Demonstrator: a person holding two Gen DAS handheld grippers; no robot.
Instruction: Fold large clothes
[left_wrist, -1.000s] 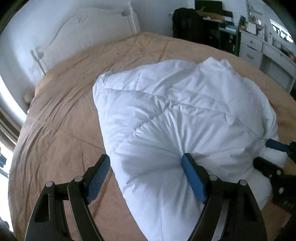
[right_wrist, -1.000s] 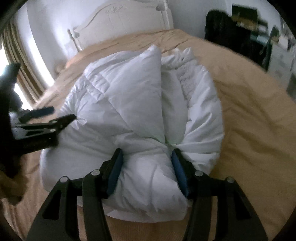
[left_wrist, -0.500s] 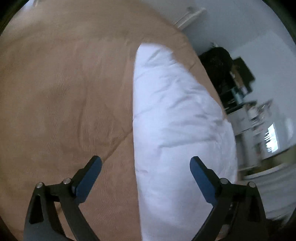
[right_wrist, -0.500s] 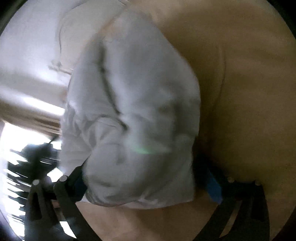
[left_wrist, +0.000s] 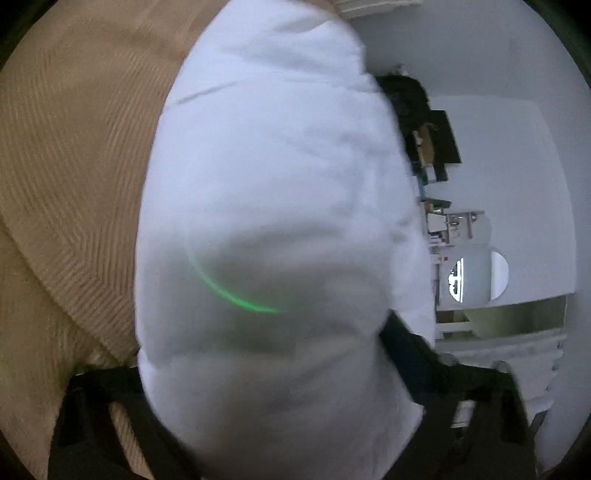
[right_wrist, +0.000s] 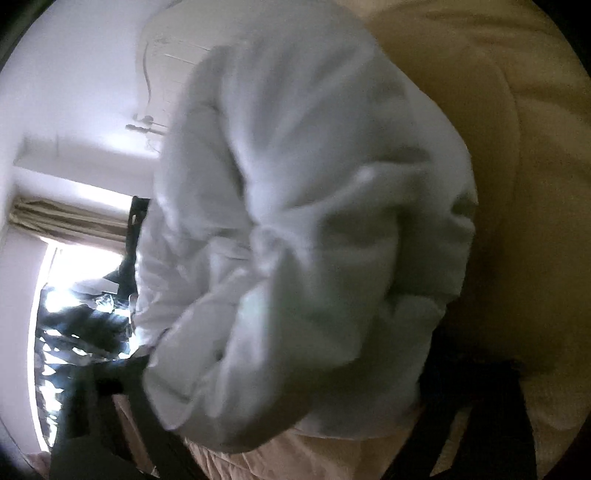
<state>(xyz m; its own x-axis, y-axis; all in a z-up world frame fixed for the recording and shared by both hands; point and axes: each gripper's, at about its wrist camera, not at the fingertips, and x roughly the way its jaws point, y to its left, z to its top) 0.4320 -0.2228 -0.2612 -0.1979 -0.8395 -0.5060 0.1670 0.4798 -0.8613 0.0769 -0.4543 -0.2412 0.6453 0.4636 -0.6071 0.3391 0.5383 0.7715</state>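
Now white jacket (left_wrist: 280, 206) between both jaws

Black gripper (left_wrist: 266, 373) frames — blurred

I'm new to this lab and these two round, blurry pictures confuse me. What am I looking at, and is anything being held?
No robot here: a person holds a two-finger gripper in each hand, and each gripper carries a fisheye camera looking along its fingers. That explains the round, tilted views.

One picture is from the left gripper, the other from the right gripper. The dark shapes at the bottom are their fingers.

A puffy white garment, partly folded into a bundle, lies on a bed with a tan cover. Each gripper has an end of the bundle between its fingers, and the jaws are closing on it. The blur hides whether the pads press it yet, so I cannot say it is gripped.
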